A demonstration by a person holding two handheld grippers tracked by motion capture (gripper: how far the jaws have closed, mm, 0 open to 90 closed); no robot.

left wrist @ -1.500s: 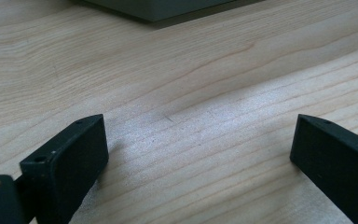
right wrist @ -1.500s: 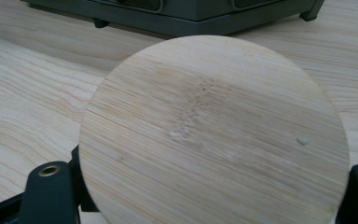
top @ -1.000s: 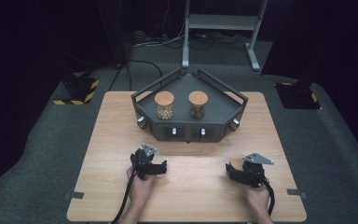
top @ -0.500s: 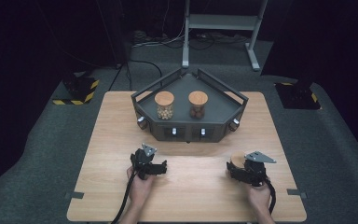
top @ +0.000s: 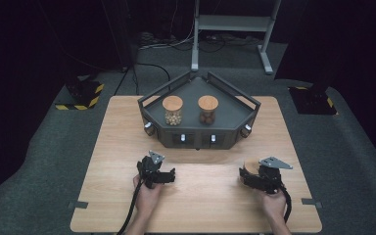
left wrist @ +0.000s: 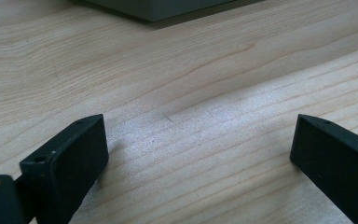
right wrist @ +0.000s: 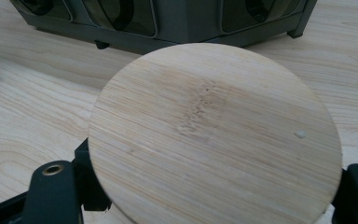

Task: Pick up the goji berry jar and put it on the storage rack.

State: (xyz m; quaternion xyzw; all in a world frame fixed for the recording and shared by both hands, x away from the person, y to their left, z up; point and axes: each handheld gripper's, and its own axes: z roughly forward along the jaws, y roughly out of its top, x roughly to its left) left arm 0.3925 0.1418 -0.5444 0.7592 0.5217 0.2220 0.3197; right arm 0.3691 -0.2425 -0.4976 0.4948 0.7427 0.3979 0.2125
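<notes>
Right tongs (top: 250,177) nudged forward, lid (right wrist: 214,135) gripped — between jaws

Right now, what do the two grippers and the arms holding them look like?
Both grippers are black. The left gripper and right gripper each carry a grey three-cornered plate on top and trail a black cable toward the person. The left one's fingers are flat, blocky black pads with small holes. No sleeves show on the forearms.
</notes>
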